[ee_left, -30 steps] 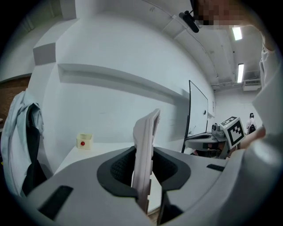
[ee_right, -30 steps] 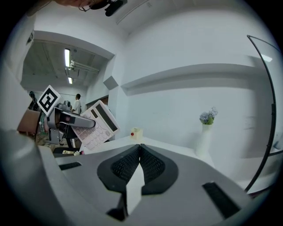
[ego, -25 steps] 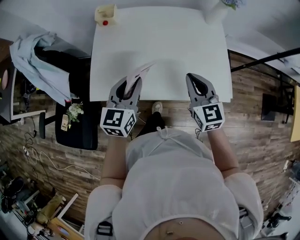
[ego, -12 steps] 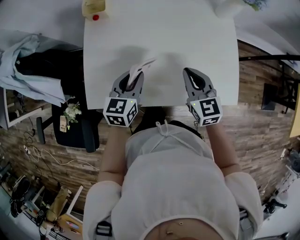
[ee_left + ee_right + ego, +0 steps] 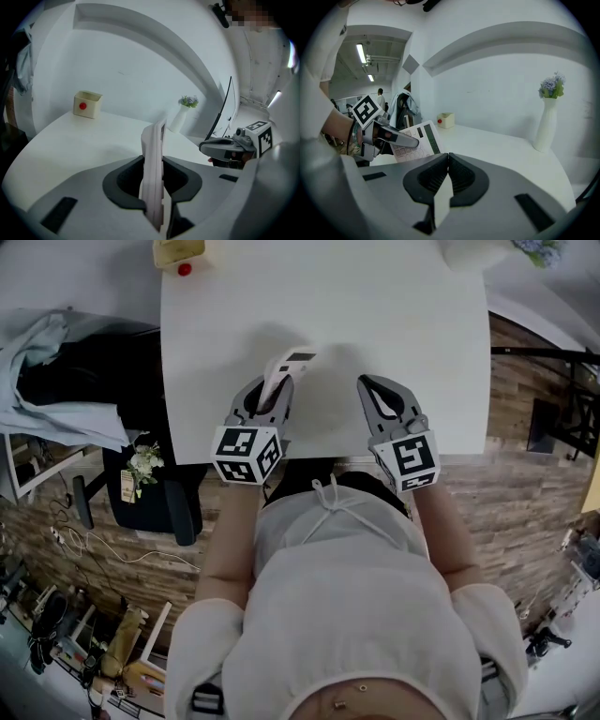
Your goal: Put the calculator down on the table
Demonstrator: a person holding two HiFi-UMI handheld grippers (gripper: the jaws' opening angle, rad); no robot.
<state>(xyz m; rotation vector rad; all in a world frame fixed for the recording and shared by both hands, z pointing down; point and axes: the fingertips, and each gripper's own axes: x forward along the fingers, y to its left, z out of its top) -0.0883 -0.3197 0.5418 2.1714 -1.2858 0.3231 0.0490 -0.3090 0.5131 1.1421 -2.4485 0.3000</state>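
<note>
Left gripper view looks along jaws that stand partly apart and clamp the calculator (image 5: 153,159) by its thin sides, so it stands on edge between the pads. In head view the left gripper (image 5: 268,392) holds it over the near part of the white table (image 5: 394,324). Whether it touches the top I cannot tell. I judge the wrist should roll until the calculator lies flat, come low, and only then open. The right gripper (image 5: 448,157) waits near, with jaws together and empty, and could be bumped. Far behind, a cream box with a red dot (image 5: 87,104) and a white vase with flowers (image 5: 546,124) stand well apart from the landing place.
</note>
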